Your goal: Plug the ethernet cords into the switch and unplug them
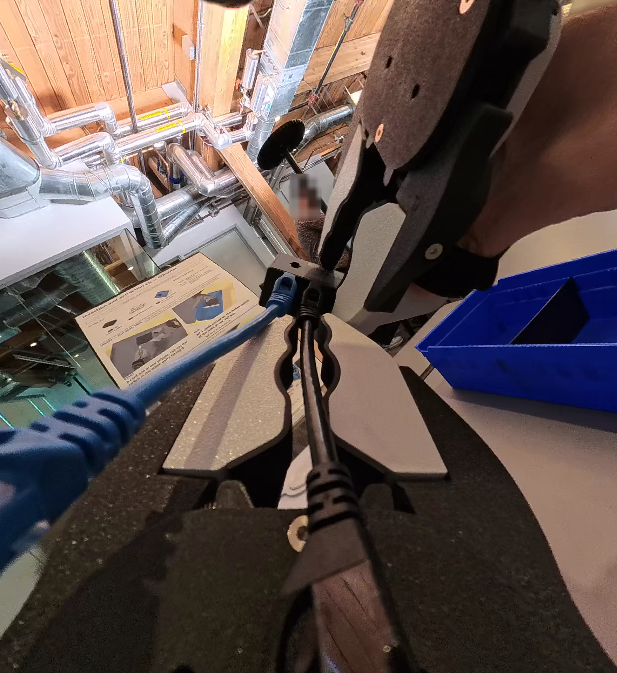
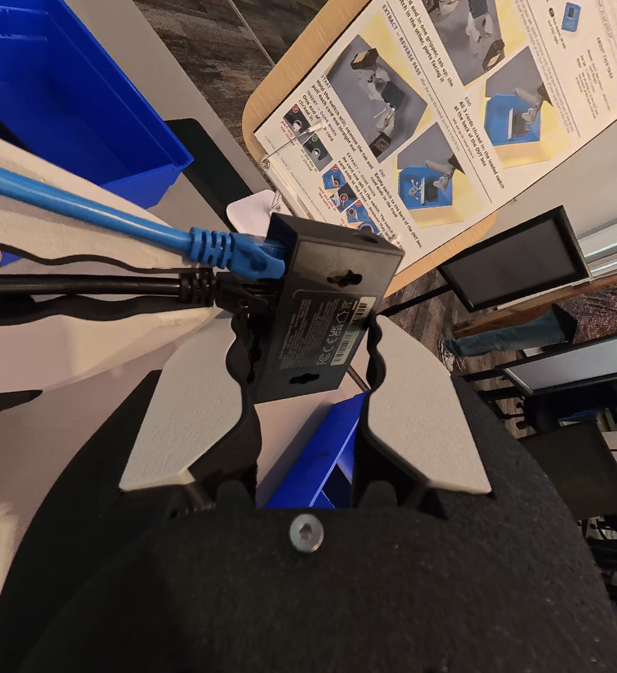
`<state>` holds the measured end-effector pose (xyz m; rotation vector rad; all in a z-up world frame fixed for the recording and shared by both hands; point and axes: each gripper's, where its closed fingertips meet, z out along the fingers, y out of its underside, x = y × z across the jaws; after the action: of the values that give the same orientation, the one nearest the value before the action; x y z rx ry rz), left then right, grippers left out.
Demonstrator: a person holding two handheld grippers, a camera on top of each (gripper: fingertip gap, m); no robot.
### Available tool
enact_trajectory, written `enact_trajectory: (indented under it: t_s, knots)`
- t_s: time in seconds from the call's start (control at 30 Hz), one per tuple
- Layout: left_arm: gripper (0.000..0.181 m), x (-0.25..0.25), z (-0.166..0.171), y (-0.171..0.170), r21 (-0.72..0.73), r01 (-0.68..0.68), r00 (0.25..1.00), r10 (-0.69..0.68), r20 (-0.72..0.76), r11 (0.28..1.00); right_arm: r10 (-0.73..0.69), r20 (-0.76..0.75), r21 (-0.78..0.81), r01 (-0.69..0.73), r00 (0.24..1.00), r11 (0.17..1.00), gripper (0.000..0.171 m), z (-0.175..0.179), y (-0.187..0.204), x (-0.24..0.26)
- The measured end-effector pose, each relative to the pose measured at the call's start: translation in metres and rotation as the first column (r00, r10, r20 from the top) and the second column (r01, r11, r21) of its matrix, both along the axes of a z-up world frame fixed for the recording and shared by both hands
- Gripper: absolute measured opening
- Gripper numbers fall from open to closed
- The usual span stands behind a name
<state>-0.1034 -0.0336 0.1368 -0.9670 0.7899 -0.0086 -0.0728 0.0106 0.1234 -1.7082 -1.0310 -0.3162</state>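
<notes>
Left gripper (image 1: pixel 307 358) clamped on black cord (image 1: pixel 308 368), fingers closed around the cable just behind the plug boot. The cord's far plug sits in the switch (image 1: pixel 292 282); its near plug hangs loose close to the camera at 6 o'clock. Blue cord (image 1: pixel 205 358) is also plugged into the switch, in the port beside the black one on the 9 o'clock side, and runs off toward 8 o'clock with its free plug blurred in the foreground.

Right gripper (image 2: pixel 308 360) clamped on the switch (image 2: pixel 321 320), one finger on each long side, label face toward the camera. The switch is held in the air, tilted, ports facing 9 o'clock in the right wrist view. Blue cord (image 2: pixel 117 225) enters the upper port, black cord (image 2: pixel 81 286) the one just below it. The left gripper's pale fingers (image 2: pixel 81 327) show at 9 o'clock around the black cord.

In the left wrist view the right gripper (image 1: pixel 327 260) comes in from 1 o'clock, gripping the switch's far side.

Blue bin (image 1: pixel 554 349) sits on the grey counter (image 1: pixel 554 473) at 3 o'clock. An instruction sheet (image 1: pixel 161 317) stands at 10 o'clock behind the switch. A dark screen (image 2: pixel 518 258) at 3 o'clock in the right wrist view.
</notes>
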Motion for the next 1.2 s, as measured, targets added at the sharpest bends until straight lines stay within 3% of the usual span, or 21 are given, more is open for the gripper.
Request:
enact_trajectory:
  t_s: [0.4,0.7,0.97,1.1,1.2]
  knots:
    - [0.010,-0.002,0.002,-0.002,-0.023,0.014,1.000,-0.014,0.017,1.000,0.001,0.003,0.050,-0.001,1.000,0.999,0.061,0.003,0.000,-0.002]
    - [0.010,-0.003,0.020,-0.024,0.089,0.084,0.993,-0.091,0.070,0.992,0.238,-0.117,0.133,-0.222,0.964,0.966,0.063,0.022,-0.022,-0.007]
    - [0.010,-0.001,0.027,-0.035,0.093,0.128,0.986,-0.137,0.096,0.987,0.419,-0.325,0.047,-0.428,0.848,0.902,0.063,0.021,-0.036,-0.010]
    - [0.007,0.002,0.025,-0.035,0.064,0.155,0.982,-0.161,0.098,0.986,0.438,-0.409,0.000,-0.479,0.801,0.878,0.060,0.018,-0.037,-0.009]
    - [0.007,0.008,0.011,-0.025,0.003,0.158,0.986,-0.158,0.062,0.987,0.382,-0.439,-0.087,-0.462,0.813,0.883,0.060,-0.001,-0.027,-0.003]
